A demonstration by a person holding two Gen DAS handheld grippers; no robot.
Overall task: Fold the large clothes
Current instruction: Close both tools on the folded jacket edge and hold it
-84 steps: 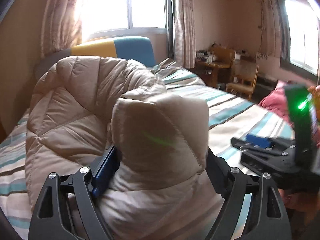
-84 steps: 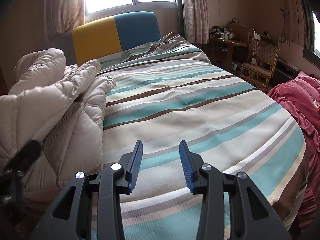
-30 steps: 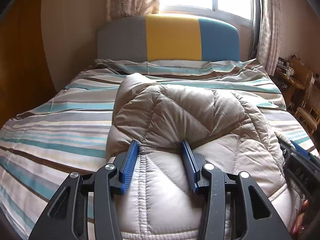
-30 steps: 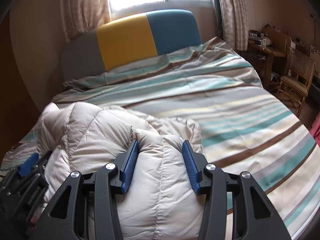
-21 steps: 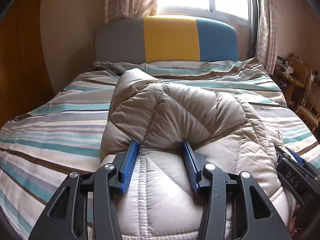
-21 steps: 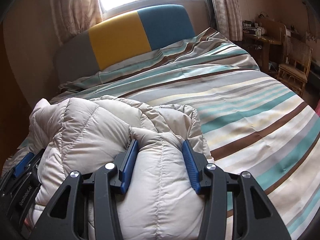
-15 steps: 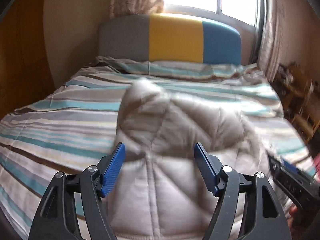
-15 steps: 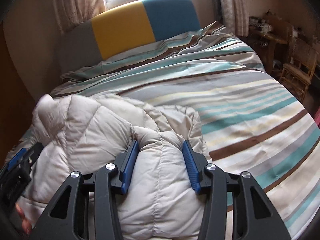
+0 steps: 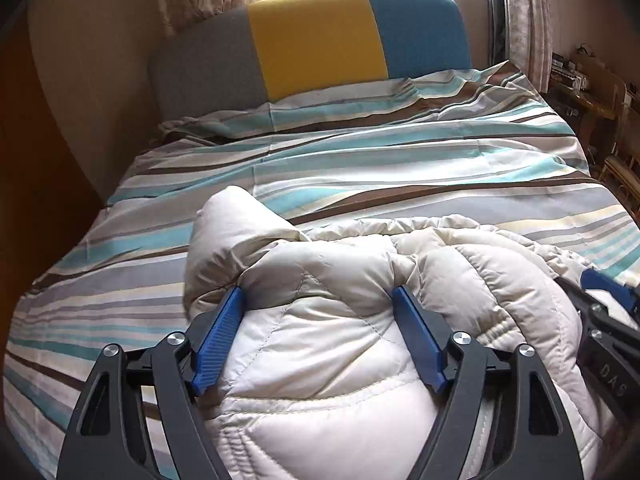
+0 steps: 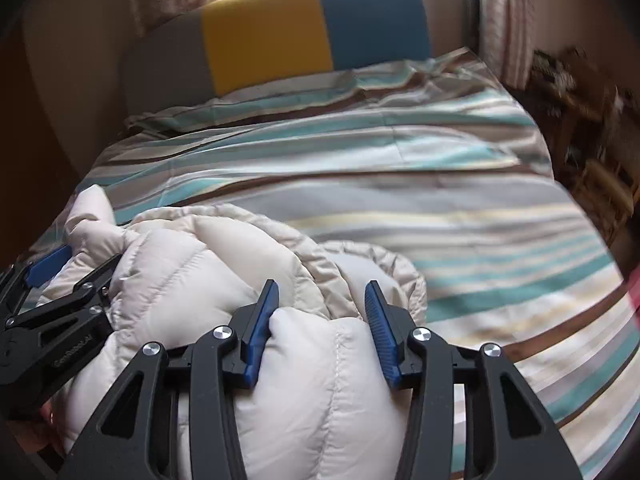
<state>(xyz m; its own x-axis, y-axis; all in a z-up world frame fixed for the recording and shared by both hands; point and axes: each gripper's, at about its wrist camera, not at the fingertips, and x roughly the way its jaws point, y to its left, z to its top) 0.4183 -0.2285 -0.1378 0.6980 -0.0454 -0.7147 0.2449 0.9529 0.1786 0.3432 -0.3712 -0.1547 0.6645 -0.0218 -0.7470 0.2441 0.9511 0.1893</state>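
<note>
A cream quilted puffer jacket (image 9: 340,320) lies bunched on the near part of a striped bed (image 9: 360,168). My left gripper (image 9: 320,300) has its jaws spread wide, with a fold of the jacket lying between the blue pads (image 9: 218,334). My right gripper (image 10: 320,300) is shut on a thick fold of the same jacket (image 10: 320,360). The right gripper also shows at the right edge of the left wrist view (image 9: 600,320). The left gripper shows at the left edge of the right wrist view (image 10: 56,312).
The bed's grey, yellow and blue headboard (image 9: 316,44) stands at the far end under a window with curtains. A wooden desk and chair (image 9: 600,92) stand to the right. A brown wall or wardrobe (image 9: 36,160) runs along the left.
My left gripper's jaws have opened from their grip on the jacket. The jacket has come down onto the bed. My right gripper has kept its hold.
</note>
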